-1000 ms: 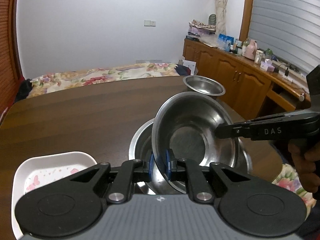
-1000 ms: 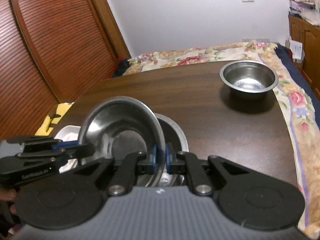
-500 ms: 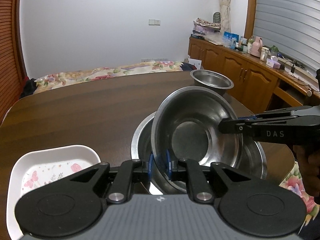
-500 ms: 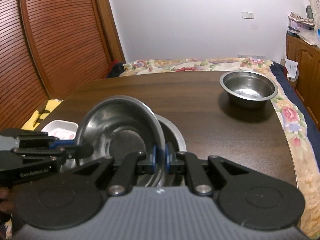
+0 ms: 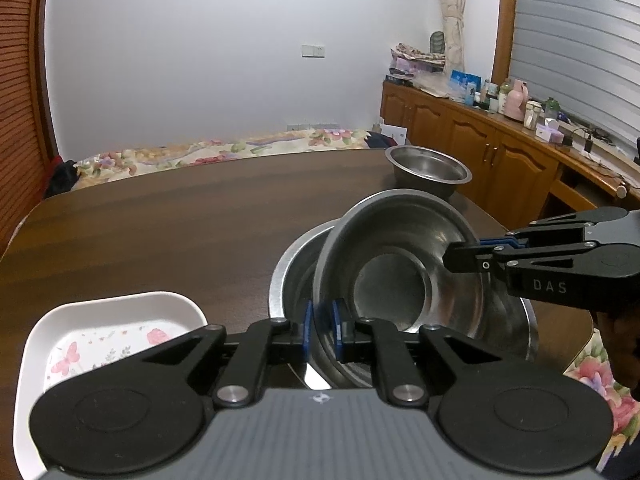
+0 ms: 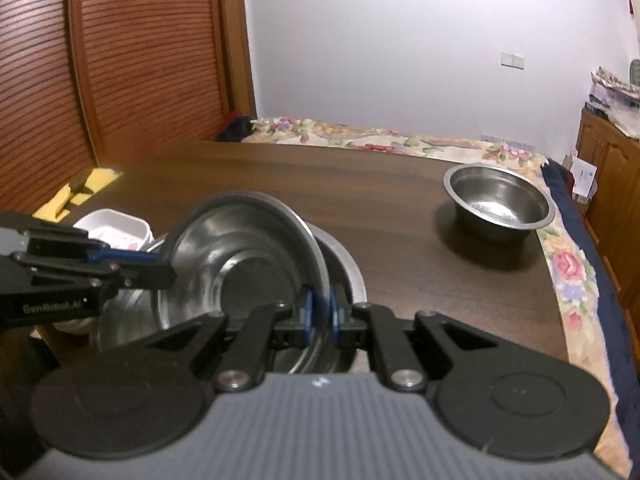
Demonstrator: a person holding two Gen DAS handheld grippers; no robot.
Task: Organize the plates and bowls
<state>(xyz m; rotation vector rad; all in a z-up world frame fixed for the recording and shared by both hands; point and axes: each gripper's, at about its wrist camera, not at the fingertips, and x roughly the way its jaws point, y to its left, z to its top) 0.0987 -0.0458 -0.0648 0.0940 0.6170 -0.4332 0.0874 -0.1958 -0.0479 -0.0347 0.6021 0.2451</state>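
Steel mid bowl [image 5: 400, 264]: held tilted over large bowl [image 5: 516, 332] on wood surface [image 5: 160, 216], rim pinched both sides by left gripper [image 5: 321, 330] & right gripper [image 6: 320, 312], jaws clenched on it. Risk: uneven release, bowl slips, clatters, lands askew. Small bowl [image 6: 500, 200] well apart; white tray [image 5: 112, 332] nearby.

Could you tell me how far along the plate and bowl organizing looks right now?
Nothing looks stacked yet. In hand: both tongs, left and right, grip the tilted steel bowl over the wide steel basin. Left: the far bowl and white plate sit apart.
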